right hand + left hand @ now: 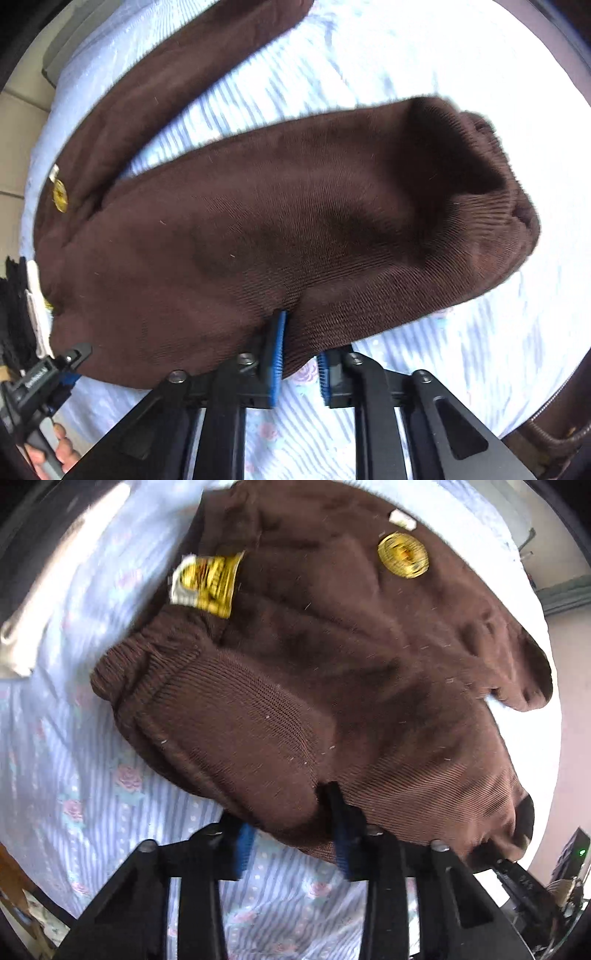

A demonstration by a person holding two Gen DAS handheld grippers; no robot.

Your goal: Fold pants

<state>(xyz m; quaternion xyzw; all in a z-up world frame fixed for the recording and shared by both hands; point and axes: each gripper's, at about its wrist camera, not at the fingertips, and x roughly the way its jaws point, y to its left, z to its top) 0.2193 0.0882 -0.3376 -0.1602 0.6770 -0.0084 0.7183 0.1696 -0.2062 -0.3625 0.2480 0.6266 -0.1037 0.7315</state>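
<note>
Brown knit pants (332, 657) lie on a bed sheet with blue stripes and roses (92, 775). They carry a gold round badge (402, 555) and a yellow tag (207, 583). My left gripper (291, 830) is shut on a ribbed leg cuff and holds it lifted over the pants. In the right wrist view, my right gripper (301, 354) is shut on the other leg's cuff end of the pants (295, 221), lifted above the sheet (406, 66). The left gripper (48, 373) shows at that view's left edge.
The striped sheet covers the bed around the pants. A pale pillow corner (18, 642) lies at the left. Room wall and shelf items (569, 853) show at the right. Tiled floor (18, 122) shows beyond the bed edge.
</note>
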